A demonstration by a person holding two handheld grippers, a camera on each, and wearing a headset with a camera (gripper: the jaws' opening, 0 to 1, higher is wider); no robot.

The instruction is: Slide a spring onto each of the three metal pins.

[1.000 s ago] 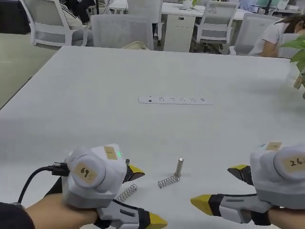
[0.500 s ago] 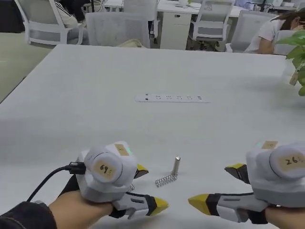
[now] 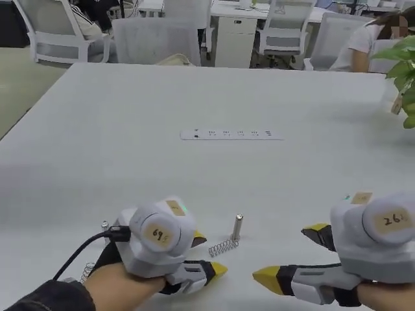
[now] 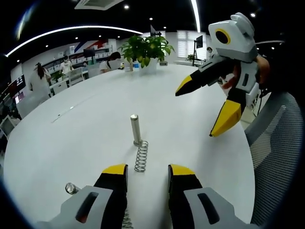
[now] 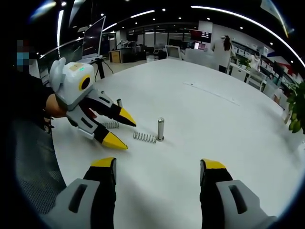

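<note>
**Head view: two open grippers flank the upright pin**

In the head view we see the upright pin [image 3: 237, 227] standing on the white table [image 3: 130, 129]. A spring [image 3: 223, 247] lies flat with one end at the pin's foot. The left gripper [image 3: 207, 254] sits left of the pin, gripped from behind by a hand [image 3: 120, 285]. Its yellow-tipped jaws point toward the spring and are parted, with nothing between them. The right gripper [image 3: 290, 253] sits on the pin's other side and points back at it, jaws spread wide and empty.

Looking along the left gripper's [image 4: 147, 171] jaws in the left gripper view, we find the spring [image 4: 141, 156] just ahead of the gap. The pin [image 4: 136, 130] stands beyond it, and the right gripper [image 4: 202, 107] is past the pin to the right.

A second pin [image 3: 104, 225] and a second spring [image 3: 86, 272] lie farther left of the upright pin, beyond the left gripper's body. A power strip [image 3: 230, 135] lies well beyond the pin.
</note>
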